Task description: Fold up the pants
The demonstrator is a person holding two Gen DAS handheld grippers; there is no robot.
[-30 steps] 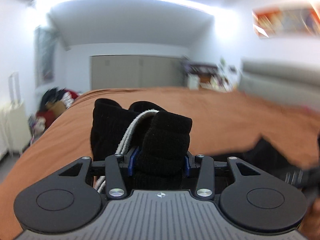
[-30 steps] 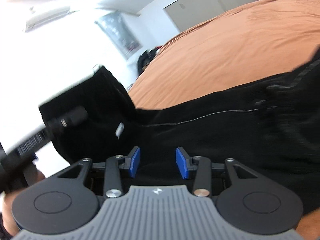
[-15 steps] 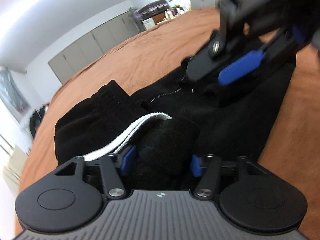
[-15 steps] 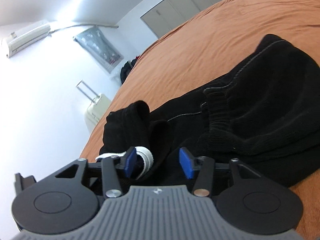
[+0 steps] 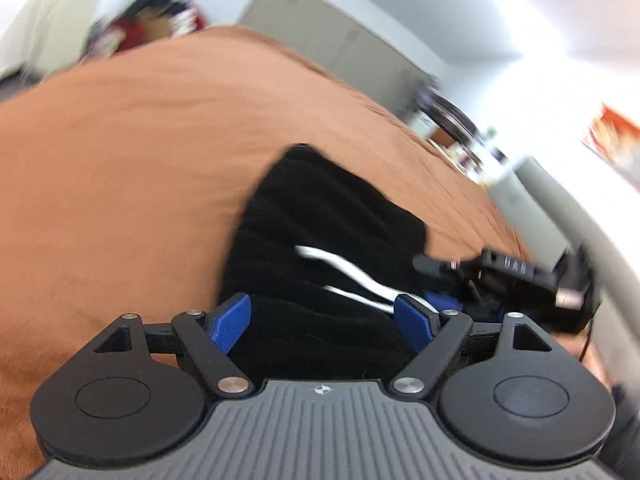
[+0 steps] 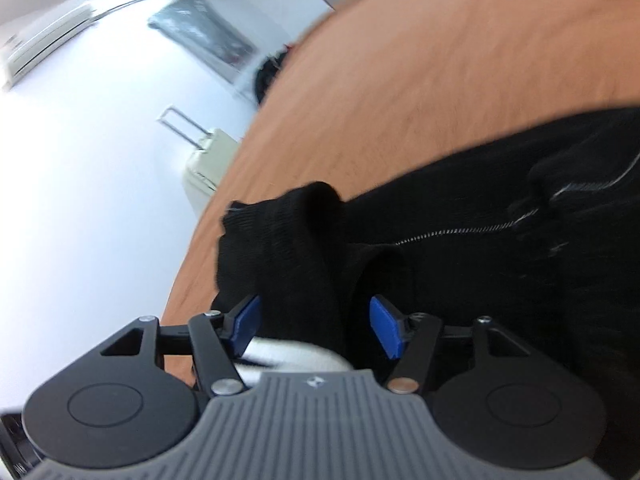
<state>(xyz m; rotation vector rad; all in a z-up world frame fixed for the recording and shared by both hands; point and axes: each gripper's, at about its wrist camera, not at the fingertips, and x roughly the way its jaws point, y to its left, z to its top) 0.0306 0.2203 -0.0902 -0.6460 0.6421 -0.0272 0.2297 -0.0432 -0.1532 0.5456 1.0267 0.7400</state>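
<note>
Black knit pants (image 5: 320,216) with a ribbed waistband and a white drawstring (image 5: 352,268) lie bunched on the rust-orange bedspread (image 5: 120,160), near its edge. In the left wrist view their long axis runs from the near gripper away and slightly to the left, ending in a rounded corner far up the bed; in the right wrist view the same pants (image 6: 460,248) stretch off to the right, a thin pale seam line tracing that direction. The left gripper (image 5: 322,320) has its blue pads spread wide and its jaws are opening, the dark fabric lying between them without either pad pressing on it. The right gripper (image 6: 314,326) also straddles a fold of fabric and a bit of white cord, its jaws opening, pads clear of the cloth. A second ago the left pads were clamped on the waistband, lifted above the bed; now the bundle has dropped onto the bedspread and the view has rolled. The right gripper (image 5: 500,276) now appears blurred at the pants' right side. A cream suitcase (image 6: 208,160) stands by the white wall (image 6: 100,160).
</note>
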